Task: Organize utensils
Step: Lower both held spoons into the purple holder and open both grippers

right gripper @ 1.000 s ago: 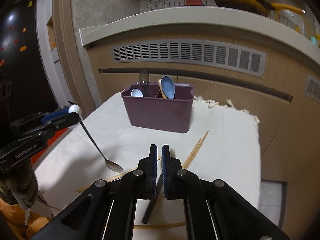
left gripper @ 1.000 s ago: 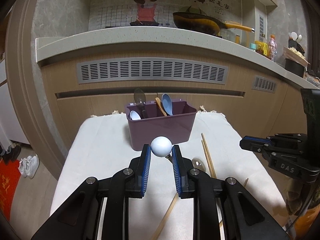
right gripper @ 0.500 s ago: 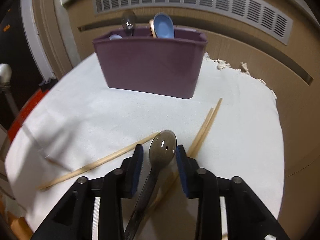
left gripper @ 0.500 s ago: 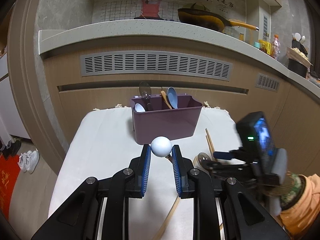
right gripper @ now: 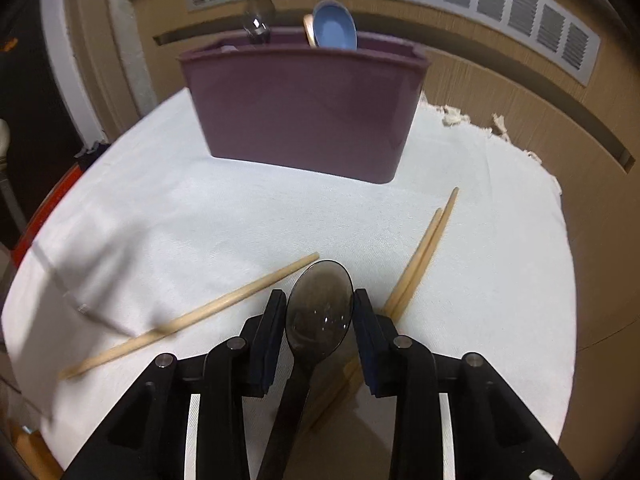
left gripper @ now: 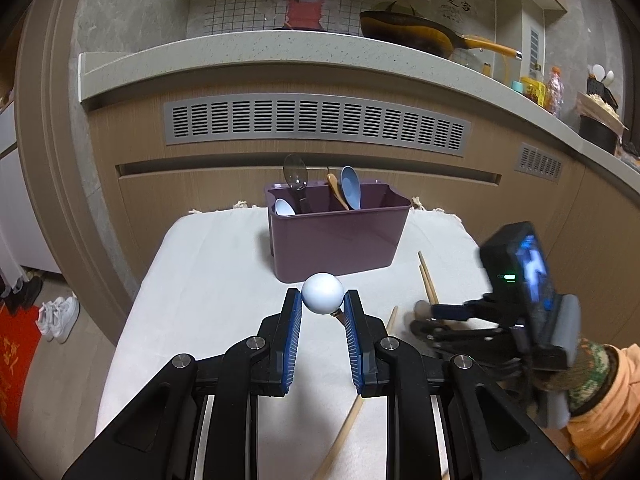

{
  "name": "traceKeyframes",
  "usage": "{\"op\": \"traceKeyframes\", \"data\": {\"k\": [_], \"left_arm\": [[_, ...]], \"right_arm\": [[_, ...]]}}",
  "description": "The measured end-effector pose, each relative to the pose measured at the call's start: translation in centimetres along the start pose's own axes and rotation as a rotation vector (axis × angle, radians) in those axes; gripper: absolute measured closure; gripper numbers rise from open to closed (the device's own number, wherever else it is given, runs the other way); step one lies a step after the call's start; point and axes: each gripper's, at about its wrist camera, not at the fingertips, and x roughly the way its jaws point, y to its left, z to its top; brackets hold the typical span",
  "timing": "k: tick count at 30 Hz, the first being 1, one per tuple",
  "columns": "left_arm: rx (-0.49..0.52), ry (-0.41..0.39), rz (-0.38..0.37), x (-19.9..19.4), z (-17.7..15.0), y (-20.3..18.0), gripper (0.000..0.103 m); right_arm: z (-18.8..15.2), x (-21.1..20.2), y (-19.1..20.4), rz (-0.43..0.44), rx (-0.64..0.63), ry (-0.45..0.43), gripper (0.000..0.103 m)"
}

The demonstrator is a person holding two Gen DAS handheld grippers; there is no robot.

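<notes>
My left gripper (left gripper: pixel 322 295) is shut on the white ball end (left gripper: pixel 322 300) of a spoon, held above the white cloth; its stem is mostly hidden below the pads. The right gripper (right gripper: pixel 318 295) points down at the table, and its jaws are closing on the bowl of a dark translucent spoon (right gripper: pixel 320 314), whose edges meet both pads. In the left wrist view that right gripper (left gripper: pixel 424 316) sits low at the right. A purple caddy (right gripper: pixel 300 108) stands behind with several spoons in it. A chopstick pair (right gripper: pixel 420 256) and a single chopstick (right gripper: pixel 224 304) lie beside the dark spoon.
The white cloth (left gripper: pixel 208 280) covers a small table that drops off at the left and right. Wooden cabinets and a counter with a frying pan (left gripper: pixel 416 34) stand behind. White shoes (left gripper: pixel 58 318) lie on the floor at the left. An orange sleeve (left gripper: pixel 600 420) is at the right.
The right gripper has come down to the table, opened from shut, and now closes around the dark spoon's bowl. The left gripper has kept its hold and stayed in place.
</notes>
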Motion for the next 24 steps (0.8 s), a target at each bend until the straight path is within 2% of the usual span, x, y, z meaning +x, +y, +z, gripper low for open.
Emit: {"op": "traceKeyframes", "data": {"k": [4, 8, 11, 15, 18, 21, 24], "left_arm": [[0.008, -0.009, 0.006, -0.4, 0.3, -0.3, 0.081], [0.009, -0.059, 0.011, -1.4, 1.9, -0.3, 0.08], [0.035, -0.126, 0.015, -2.5, 5.0, -0.5, 0.081], [0.11, -0.27, 0.062, -4.0, 10.6, -1.1, 0.081], [0.14, -0.369, 0.1, -4.0, 14.5, -1.3, 0.08], [0.157, -0.4, 0.106, -2.7, 16.7, -1.3, 0.08], [0.179, -0.406, 0.123, -0.5, 17.8, -1.3, 0.08]], "right_arm": [[-0.2, -3.5, -0.4, 0.028, 0.023, -0.069, 0.072], [1.4, -8.4, -0.3, 0.03, 0.018, -0.196, 0.072], [4.6, -13.1, -0.5, 0.019, -0.005, -0.334, 0.072], [10.5, -18.4, -0.2, -0.059, -0.057, -0.516, 0.072], [14.1, -19.9, -0.7, -0.073, -0.032, -0.613, 0.072], [16.4, -19.7, -1.0, -0.086, -0.019, -0.696, 0.072], [18.8, -17.2, -1.7, -0.115, -0.007, -0.696, 0.072]]}}
